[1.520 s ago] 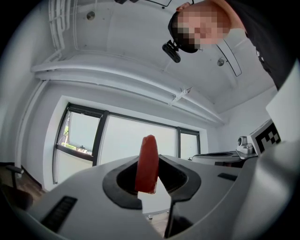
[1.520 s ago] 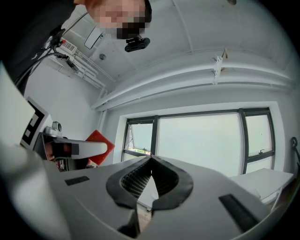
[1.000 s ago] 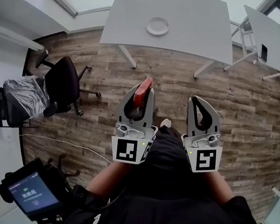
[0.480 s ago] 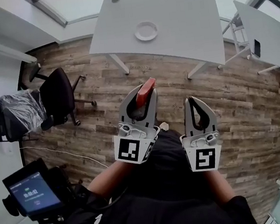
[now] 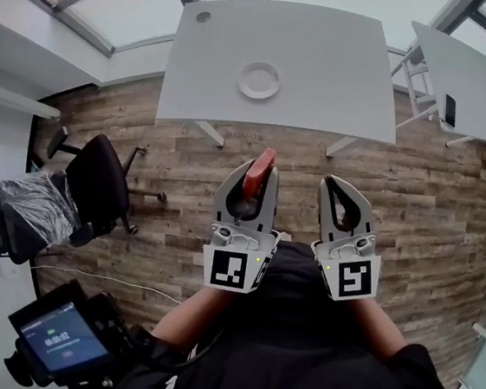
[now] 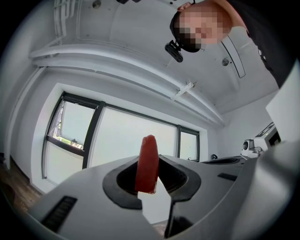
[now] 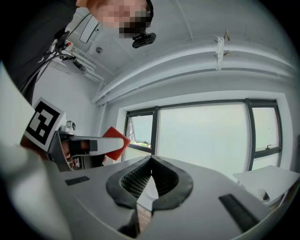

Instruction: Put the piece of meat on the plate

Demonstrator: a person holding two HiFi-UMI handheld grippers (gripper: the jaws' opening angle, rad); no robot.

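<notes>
A red piece of meat [image 5: 262,164] sticks out of the tips of my left gripper [image 5: 257,172], whose jaws are shut on it; in the left gripper view the meat [image 6: 147,163] stands upright between the pads. My right gripper [image 5: 339,183] is shut with nothing in it, its tips meeting [image 7: 151,159]. From the right gripper view the meat [image 7: 115,142] shows at the left. Both grippers hang over the wooden floor, short of the white table [image 5: 323,58]. The white plate [image 5: 259,80] sits on that table, ahead of the left gripper.
A black office chair [image 5: 101,175] and a plastic-wrapped chair [image 5: 28,209] stand at the left. A second white table [image 5: 466,85] with a dark phone-like object [image 5: 450,110] is at the right. A handheld screen device [image 5: 59,338] is at lower left. Windows fill the wall ahead.
Both grippers have moved forward toward the table, and the table and plate now appear closer to them. The left gripper still holds the meat; the right stays shut.
</notes>
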